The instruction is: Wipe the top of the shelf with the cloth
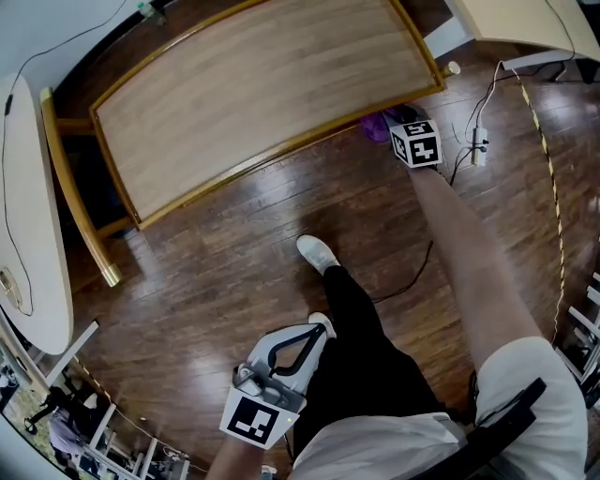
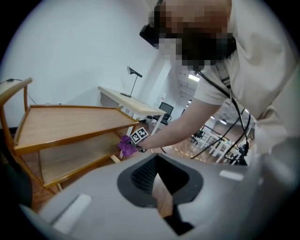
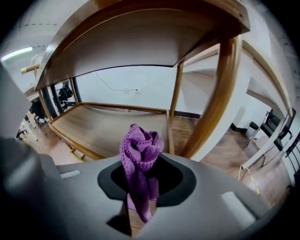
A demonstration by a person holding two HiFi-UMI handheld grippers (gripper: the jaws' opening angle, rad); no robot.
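The wooden shelf's top [image 1: 262, 94] fills the upper middle of the head view. My right gripper [image 1: 398, 131], with its marker cube, is at the shelf's front right corner, below the top's edge. It is shut on a purple cloth [image 1: 378, 125], which bunches up between its jaws in the right gripper view, cloth [image 3: 140, 150] and gripper [image 3: 140, 192]. That view looks under the top board [image 3: 140, 42] toward the lower board [image 3: 103, 129]. My left gripper [image 1: 314, 330] hangs low beside the person's leg, shut and holding nothing. From the left gripper [image 2: 157, 187], the shelf [image 2: 70, 123] and cloth [image 2: 125, 145] are seen.
A white table [image 1: 28, 234] stands left of the shelf and a pale desk [image 1: 525, 19] at the upper right. A power strip [image 1: 480, 141] and cables lie on the wood floor to the right. The person's shoe [image 1: 317, 253] stands in front of the shelf. A corner post [image 3: 215, 98] rises right of the cloth.
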